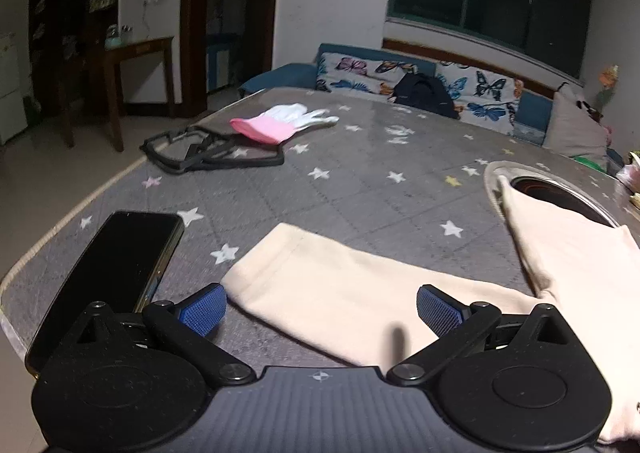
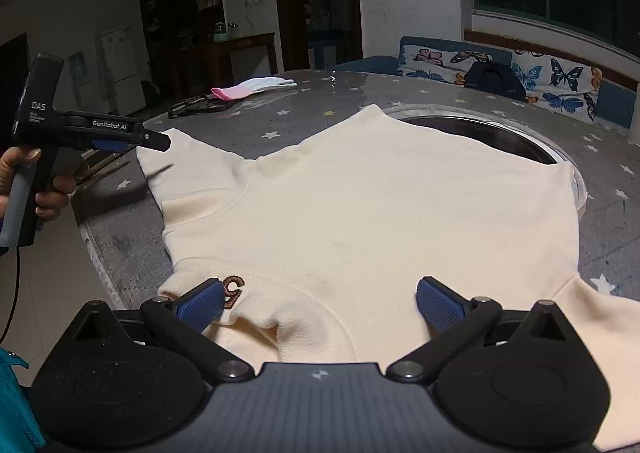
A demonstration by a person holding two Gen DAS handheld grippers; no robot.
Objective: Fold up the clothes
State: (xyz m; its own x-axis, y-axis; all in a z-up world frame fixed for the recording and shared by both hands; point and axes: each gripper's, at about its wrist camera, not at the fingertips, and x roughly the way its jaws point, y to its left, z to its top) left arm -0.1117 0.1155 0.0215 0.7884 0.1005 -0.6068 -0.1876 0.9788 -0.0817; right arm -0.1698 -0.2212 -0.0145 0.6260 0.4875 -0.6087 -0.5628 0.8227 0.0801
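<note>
1. Grey, star-printed cloth covers the table [image 2: 360, 101], the biggest thing before us and the landmark for the rest; a round metal-rimmed opening [image 2: 496, 137] is set into its top.
2. Cream and soft, the sweatshirt [image 2: 360, 213] lies spread flat on the table, its far edge overlapping the round opening and one sleeve [image 1: 340, 293] stretched out across the stars toward the table's near left edge.
3. Beyond the table's far side stands a sofa with butterfly-print cushions [image 1: 472, 93], a dark bag [image 1: 424, 93] resting against them.
4. We hold the right gripper [image 2: 318, 303] just above the near hem of the sweatshirt, by its brown embroidered mark [image 2: 234, 291]; its blue pads [image 2: 438, 305] stand wide apart with nothing between them.
5. We hold the left gripper [image 1: 322, 307] low over the sleeve at the table's near left edge, its jaws likewise spread wide and empty; in the right wrist view the left hand [image 2: 44, 189] wraps its handle just off the table's left rim.
6. A black phone [image 1: 116, 273] lies face up on the table just beside the sleeve's cuff.
7. Toward the table's far left sits a black frame-like object [image 1: 212, 153], and touching it a white glove with a pink cuff [image 1: 280, 123].
</note>
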